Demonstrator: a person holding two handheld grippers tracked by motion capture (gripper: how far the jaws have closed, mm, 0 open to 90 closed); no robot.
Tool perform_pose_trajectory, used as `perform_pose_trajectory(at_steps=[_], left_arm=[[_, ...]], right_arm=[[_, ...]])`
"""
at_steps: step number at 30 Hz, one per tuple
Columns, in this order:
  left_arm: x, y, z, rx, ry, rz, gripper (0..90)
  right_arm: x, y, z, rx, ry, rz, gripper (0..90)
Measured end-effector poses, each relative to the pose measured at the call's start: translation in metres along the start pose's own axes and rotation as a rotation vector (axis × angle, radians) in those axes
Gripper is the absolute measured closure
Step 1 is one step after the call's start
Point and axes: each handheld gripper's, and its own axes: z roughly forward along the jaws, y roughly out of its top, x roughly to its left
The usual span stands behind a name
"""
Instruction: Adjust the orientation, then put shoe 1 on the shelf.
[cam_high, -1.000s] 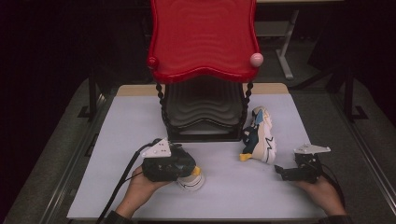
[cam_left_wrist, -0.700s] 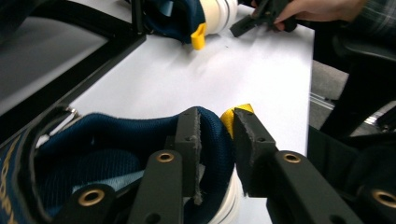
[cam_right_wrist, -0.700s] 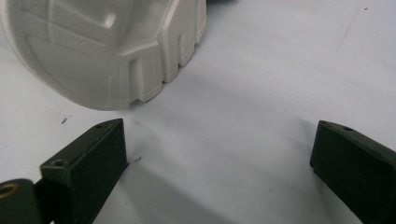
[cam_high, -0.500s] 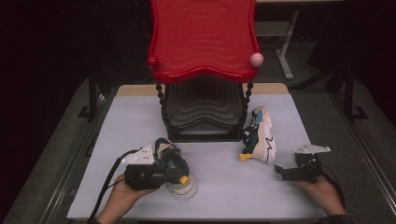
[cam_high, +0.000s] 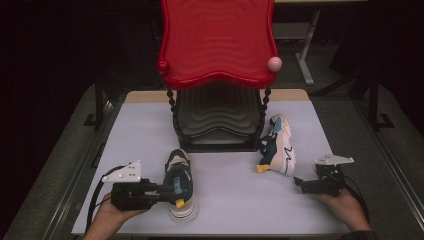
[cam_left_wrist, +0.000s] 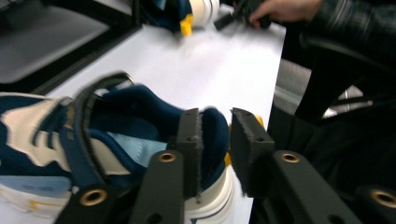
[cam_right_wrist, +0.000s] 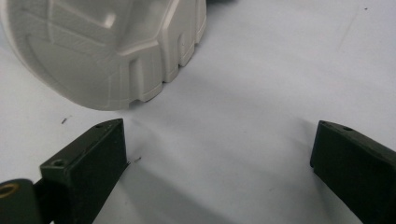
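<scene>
A navy, cream and white sneaker (cam_high: 180, 187) stands upright on the white table (cam_high: 230, 205), toe toward the rack. My left gripper (cam_high: 169, 191) comes in from the left and is shut on its heel collar (cam_left_wrist: 212, 135), one jaw inside the shoe and one outside. The matching sneaker (cam_high: 276, 145) lies on its side to the right of the rack, its pale sole (cam_right_wrist: 107, 46) facing my right gripper. My right gripper (cam_high: 300, 183) rests low on the table just right of that shoe. It is open (cam_right_wrist: 219, 140), with bare table between its jaws.
A tall rack stands at the table's middle back, with a red wavy top shelf (cam_high: 217, 45) over a black lower shelf (cam_high: 217, 120). Beaded posts (cam_high: 172, 112) hold it up. The table's front edge runs close to both hands.
My left gripper has drawn back to the left and swung the held sneaker round, so the shoe now stands in plain sight with its toe toward the rack. The right gripper has stayed put.
</scene>
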Motion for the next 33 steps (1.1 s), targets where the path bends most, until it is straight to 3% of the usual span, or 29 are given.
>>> perform_pose_trajectory(at_steps=[6,7,9,11,18,23,27,33], left_arm=[[0.014,0.014,-0.001,-0.016,0.080,0.001,66.3],[0.022,0.017,0.003,-0.005,0.104,0.002,65.2],[0.026,0.018,0.006,-0.002,0.114,-0.002,64.5],[0.040,0.020,0.013,0.009,0.133,-0.021,62.2],[0.059,0.015,0.032,0.060,0.131,-0.055,58.5],[0.066,0.011,0.041,0.097,0.119,-0.063,59.9],[0.067,0.010,0.043,0.100,0.097,-0.066,61.9],[0.066,0.009,0.048,0.106,0.096,-0.045,66.2]], right_arm=[[0.000,0.000,0.000,0.000,-0.001,0.000,3.1],[0.000,0.000,0.000,0.000,0.000,0.000,3.1],[0.000,0.000,0.000,-0.001,0.000,0.000,3.1],[0.000,0.000,0.000,0.000,-0.001,0.000,3.1],[0.000,0.000,0.000,0.000,0.000,0.000,3.1],[0.000,0.000,0.000,0.000,0.000,-0.001,3.1],[0.000,0.000,0.000,0.000,0.000,-0.001,3.1],[0.000,0.000,0.000,0.000,0.000,0.000,3.1]])
